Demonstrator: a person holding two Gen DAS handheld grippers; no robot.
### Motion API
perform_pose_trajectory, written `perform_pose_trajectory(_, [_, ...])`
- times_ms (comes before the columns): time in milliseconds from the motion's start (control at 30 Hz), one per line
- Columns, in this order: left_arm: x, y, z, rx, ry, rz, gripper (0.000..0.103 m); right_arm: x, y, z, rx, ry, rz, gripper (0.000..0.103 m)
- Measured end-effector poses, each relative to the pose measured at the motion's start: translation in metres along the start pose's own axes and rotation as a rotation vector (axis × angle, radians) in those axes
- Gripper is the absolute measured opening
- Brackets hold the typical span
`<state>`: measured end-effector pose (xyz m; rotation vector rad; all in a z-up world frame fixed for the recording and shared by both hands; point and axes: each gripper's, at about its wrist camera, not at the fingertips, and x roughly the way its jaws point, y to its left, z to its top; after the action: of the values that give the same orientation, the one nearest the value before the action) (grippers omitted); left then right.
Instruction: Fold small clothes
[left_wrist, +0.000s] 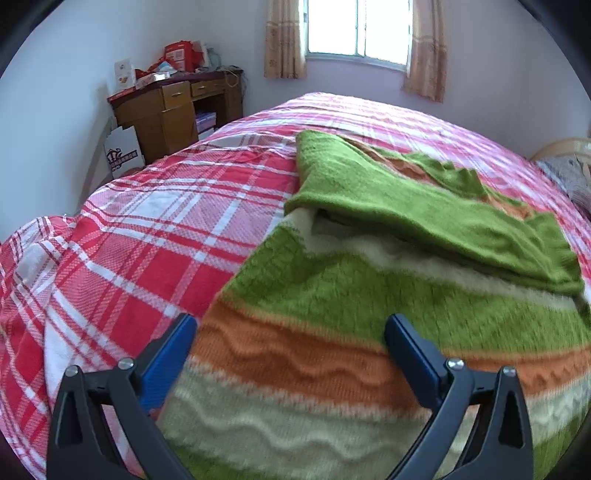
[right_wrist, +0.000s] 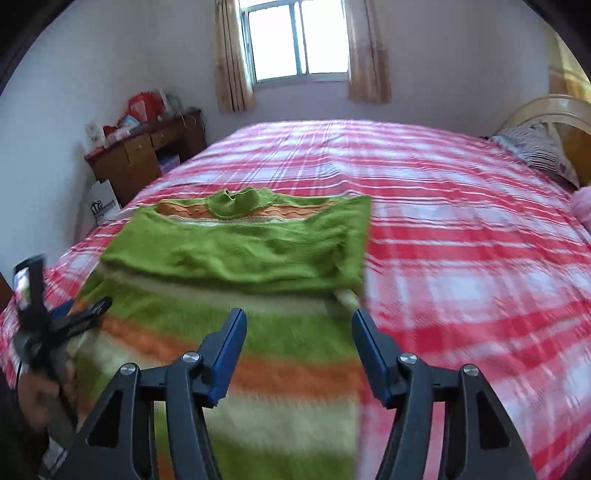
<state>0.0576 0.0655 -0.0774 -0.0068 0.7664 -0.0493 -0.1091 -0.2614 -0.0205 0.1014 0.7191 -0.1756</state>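
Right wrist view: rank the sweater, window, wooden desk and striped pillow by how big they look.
1. Sweater, largest, though nearest the camera.
2. Window.
3. Wooden desk.
4. Striped pillow, close to the desk, so that order is unsure.

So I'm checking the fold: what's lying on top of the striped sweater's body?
Green sleeves lie folded across the sweater, below the collar. The stripes beneath them are covered, as is the plaid bedcover under the sweater.

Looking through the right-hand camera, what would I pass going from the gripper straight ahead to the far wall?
Right gripper, open and empty → striped sweater → its folded-over green sleeves → its collar → bare plaid bedspread → window.
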Motion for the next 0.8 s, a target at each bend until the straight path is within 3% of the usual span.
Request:
perform_pose_trajectory(100, [-0.016, 0.011, -0.018, -0.001, 0.001, -0.049, 0.103, -0.039, -0.018, -0.033, 0.016, 0.02, -0.002, 0.061])
perform_pose_trajectory(167, [-0.026, 0.016, -0.028, 0.01, -0.007, -0.042, 0.103, -0.059, -0.029, -0.058, 0.027, 0.052, -0.005, 0.061])
perform_pose_trajectory(333, [-0.05, 0.028, -0.046, 0.029, -0.009, -0.035, 0.103, -0.067, -0.039, -0.116, 0.052, 0.184, 0.03, 0.061])
perform_pose_trajectory(533, [-0.079, 0.044, -0.043, 0.026, -0.056, -0.045, 0.103, -0.066, -0.02, -0.151, 0.074, 0.27, 0.152, 0.061])
perform_pose_trajectory(667, [-0.093, 0.059, -0.04, 0.013, -0.073, -0.07, 0.103, -0.066, -0.003, -0.164, 0.022, 0.303, 0.156, 0.061])
perform_pose_trajectory(800, [-0.104, 0.07, -0.034, -0.011, -0.108, -0.094, 0.103, -0.066, 0.008, -0.168, 0.035, 0.347, 0.235, 0.047])
